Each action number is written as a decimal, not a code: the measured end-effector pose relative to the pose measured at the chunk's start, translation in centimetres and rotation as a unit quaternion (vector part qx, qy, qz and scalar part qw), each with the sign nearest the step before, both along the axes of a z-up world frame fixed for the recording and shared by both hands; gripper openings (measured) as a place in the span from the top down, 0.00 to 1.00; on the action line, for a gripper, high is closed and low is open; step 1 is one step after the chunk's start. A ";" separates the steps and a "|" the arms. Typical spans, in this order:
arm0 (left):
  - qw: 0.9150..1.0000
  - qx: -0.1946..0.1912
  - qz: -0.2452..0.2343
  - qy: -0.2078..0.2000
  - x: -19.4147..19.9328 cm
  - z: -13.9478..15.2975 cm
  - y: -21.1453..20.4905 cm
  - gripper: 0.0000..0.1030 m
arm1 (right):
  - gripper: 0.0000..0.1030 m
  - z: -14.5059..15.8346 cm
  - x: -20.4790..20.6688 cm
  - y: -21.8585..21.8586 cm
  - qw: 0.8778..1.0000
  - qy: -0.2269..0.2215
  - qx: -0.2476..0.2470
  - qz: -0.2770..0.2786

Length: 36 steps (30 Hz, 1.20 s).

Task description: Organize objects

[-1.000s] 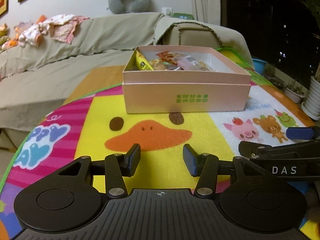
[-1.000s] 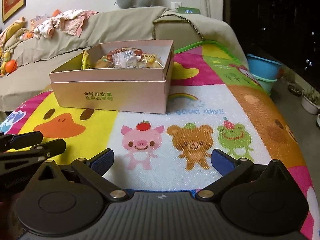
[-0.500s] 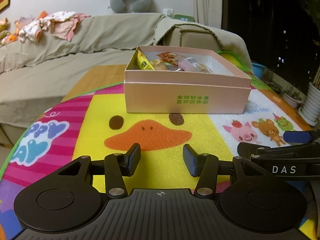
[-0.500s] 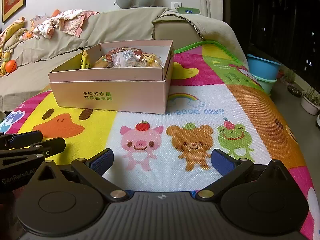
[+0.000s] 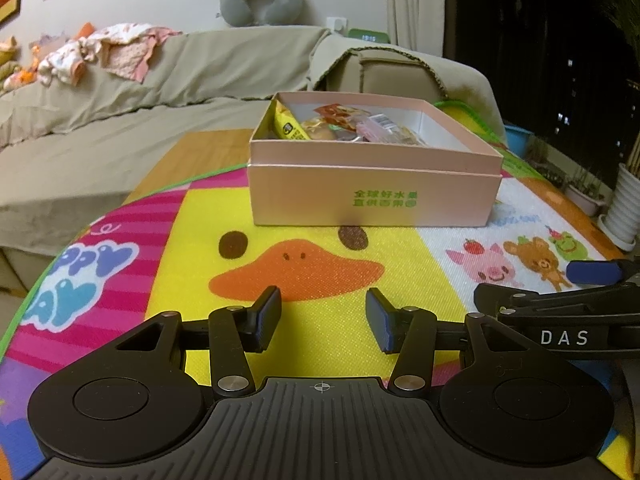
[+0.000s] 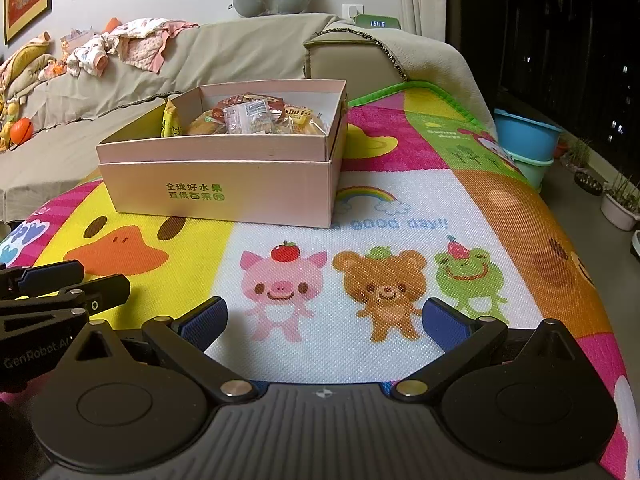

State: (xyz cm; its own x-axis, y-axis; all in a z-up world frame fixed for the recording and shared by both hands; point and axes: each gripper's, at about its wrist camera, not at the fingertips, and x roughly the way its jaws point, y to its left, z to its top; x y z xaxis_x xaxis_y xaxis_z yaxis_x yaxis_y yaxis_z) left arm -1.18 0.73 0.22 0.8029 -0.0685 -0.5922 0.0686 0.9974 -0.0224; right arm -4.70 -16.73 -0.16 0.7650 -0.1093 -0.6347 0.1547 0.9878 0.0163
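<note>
Hovering both grippers over the cartoon play mat (image 6: 400, 208), left gripper (image 5: 323, 316) and right gripper (image 6: 324, 320) parted and empty; next I'd reach for the snack-filled pink box (image 5: 372, 200) at centre frame.

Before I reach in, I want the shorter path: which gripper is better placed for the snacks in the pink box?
Left, probably. The left gripper faces the pink box head-on; from the right gripper it sits off left. Both jaws open, empty.
</note>
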 end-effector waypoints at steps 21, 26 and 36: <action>1.000 0.002 0.011 0.001 0.1 -0.1 -0.2 0.49 | 0.00 0.1 0.1 0.0 1.000 0.000 0.000 -0.003; 1.000 0.000 0.011 0.001 0.1 0.0 -0.2 0.49 | 0.00 0.1 0.1 0.0 1.000 0.000 -0.001 -0.002; 1.000 0.002 0.011 0.001 0.0 0.0 -0.2 0.49 | 0.00 0.1 0.1 0.0 1.000 0.000 -0.002 -0.003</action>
